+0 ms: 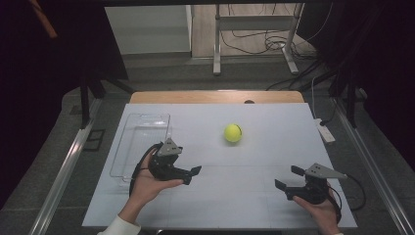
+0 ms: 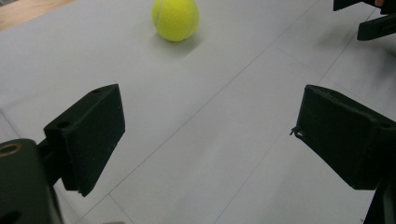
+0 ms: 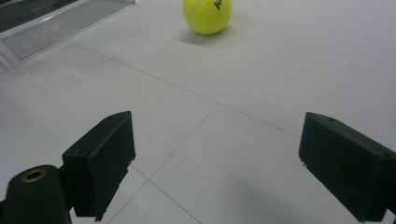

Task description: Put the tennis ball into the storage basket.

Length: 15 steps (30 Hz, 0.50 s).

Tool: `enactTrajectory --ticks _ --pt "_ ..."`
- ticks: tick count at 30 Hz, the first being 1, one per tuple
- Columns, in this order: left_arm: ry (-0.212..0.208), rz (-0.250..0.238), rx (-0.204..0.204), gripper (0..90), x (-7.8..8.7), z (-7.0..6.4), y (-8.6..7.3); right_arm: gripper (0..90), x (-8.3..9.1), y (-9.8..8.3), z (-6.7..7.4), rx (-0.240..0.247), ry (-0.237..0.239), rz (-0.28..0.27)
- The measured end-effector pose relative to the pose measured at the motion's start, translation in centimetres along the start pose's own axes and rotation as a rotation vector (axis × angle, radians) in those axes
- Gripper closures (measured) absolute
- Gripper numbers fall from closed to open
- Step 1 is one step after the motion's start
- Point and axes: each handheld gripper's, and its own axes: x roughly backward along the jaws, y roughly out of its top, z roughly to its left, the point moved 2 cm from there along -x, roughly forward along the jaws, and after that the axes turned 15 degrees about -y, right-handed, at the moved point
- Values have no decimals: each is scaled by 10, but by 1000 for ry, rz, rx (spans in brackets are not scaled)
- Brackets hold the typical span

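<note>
A yellow-green tennis ball (image 1: 233, 132) rests on the white table top (image 1: 254, 196), a little beyond the middle. My left gripper (image 1: 191, 175) is held at the near left with its jaws wide apart, pointing right and empty. In the left gripper view the ball (image 2: 175, 18) lies well ahead of the open jaws. My right gripper (image 1: 288, 177) sits at the near right, pointing left, also open with nothing between the jaws. From the right gripper view the ball (image 3: 208, 15) is far off at the top.
A clear plastic tray (image 1: 139, 142) lies along the table's left side, just behind my left hand; its edge (image 3: 60, 28) is at the top left of the right gripper view. A white power strip (image 1: 325, 130) hangs by the right edge. Metal frame legs stand beyond the table.
</note>
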Motion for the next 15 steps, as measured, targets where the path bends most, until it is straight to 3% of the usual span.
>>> enactTrajectory --ticks 15 --pt "-12 17 -4 87 -9 0 5 109 0 0 0 4 -4 5"
